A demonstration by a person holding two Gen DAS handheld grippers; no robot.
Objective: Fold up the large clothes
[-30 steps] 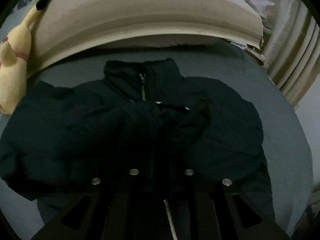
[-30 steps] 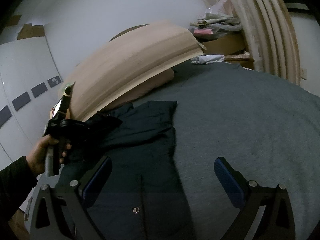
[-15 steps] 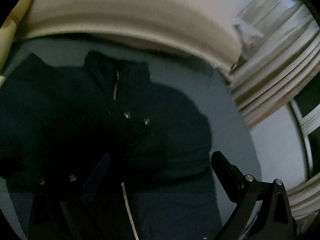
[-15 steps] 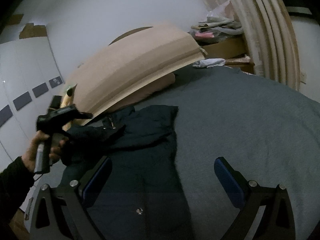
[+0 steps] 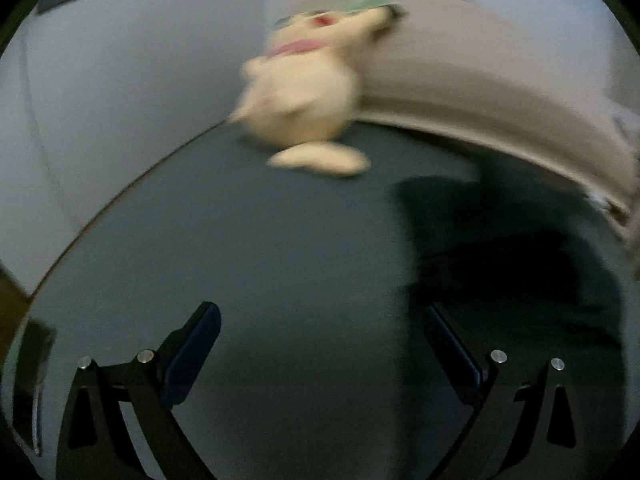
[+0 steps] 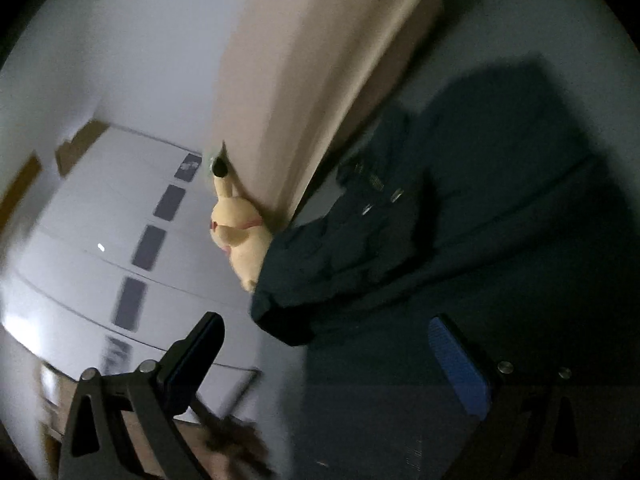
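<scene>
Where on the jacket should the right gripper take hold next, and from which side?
Probably the rounded lower-left fold of the jacket, approached from the plush toy side. In the right wrist view that edge bulges up off the bed, free of anything on top, so an open right gripper could straddle it. The rest lies flat, and blur hides finer detail.

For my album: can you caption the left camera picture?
Open left gripper above the bed, yellow plush toy ahead, dark jacket at right.
</scene>
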